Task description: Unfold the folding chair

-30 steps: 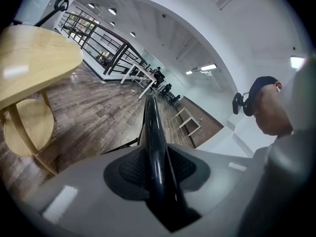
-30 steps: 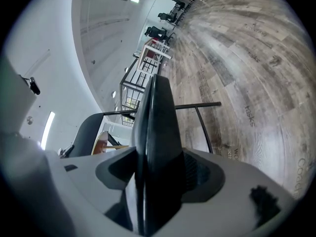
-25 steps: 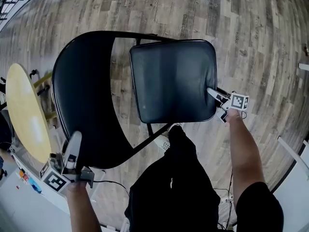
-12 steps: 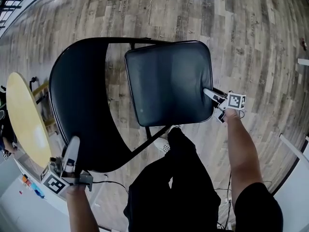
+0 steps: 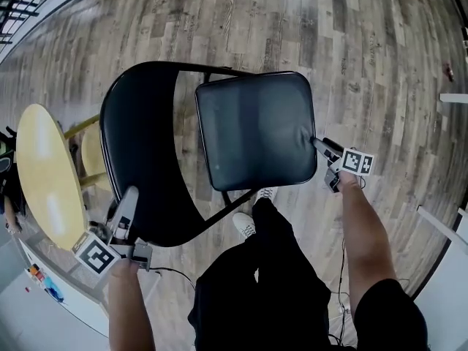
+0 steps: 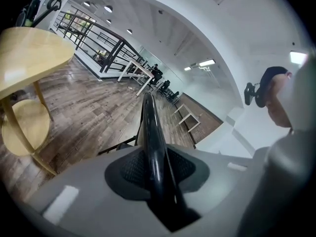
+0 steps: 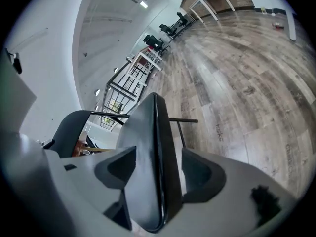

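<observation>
Standing over folding chair (image 5: 219,145): person's dark trousers (image 5: 263,284) nearest, shoe (image 5: 245,225) by seat's near edge. Left gripper (image 5: 128,199) at near rim of backrest (image 5: 139,152); jaws closing, pads pressing black rim that runs between them. Right gripper (image 5: 319,145) clamped on right edge of seat (image 5: 256,123), cushion dimpled at jaws. Floor shows through gap between seat and curved backrest. Chair stands on plank floor (image 5: 307,28). Round yellow table (image 5: 44,174) just left of backrest.

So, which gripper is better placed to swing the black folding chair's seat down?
Right. The right gripper is clamped on the black padded seat edge and can likely push it down; the left gripper, jaws closing on the curved black backrest, only steadies.
</observation>
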Action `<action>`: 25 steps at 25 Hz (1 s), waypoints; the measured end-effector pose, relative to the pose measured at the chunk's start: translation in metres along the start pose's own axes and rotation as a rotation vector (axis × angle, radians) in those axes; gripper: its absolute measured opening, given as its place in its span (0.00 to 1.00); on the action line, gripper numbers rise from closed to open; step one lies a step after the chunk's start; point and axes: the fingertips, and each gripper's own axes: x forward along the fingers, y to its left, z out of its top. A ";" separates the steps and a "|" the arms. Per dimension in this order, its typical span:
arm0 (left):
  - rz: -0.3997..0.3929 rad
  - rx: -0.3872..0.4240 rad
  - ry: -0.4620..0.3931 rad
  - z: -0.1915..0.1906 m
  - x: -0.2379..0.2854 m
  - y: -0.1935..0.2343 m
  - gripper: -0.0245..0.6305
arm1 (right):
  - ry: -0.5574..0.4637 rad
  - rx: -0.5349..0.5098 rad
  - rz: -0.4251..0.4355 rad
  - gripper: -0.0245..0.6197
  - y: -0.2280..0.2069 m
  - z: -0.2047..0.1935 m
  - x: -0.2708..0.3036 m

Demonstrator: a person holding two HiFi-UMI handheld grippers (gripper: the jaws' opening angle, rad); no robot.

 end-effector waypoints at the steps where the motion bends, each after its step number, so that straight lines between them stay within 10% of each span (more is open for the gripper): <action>1: 0.014 0.007 0.004 -0.001 0.001 0.000 0.20 | -0.005 -0.002 -0.010 0.48 0.005 0.002 -0.007; 16: 0.148 0.142 0.118 0.000 0.002 0.001 0.35 | -0.092 -0.060 -0.003 0.48 0.152 -0.003 -0.088; 25: 0.187 0.159 -0.038 0.036 -0.053 -0.012 0.29 | -0.109 -0.176 0.021 0.48 0.233 -0.018 -0.123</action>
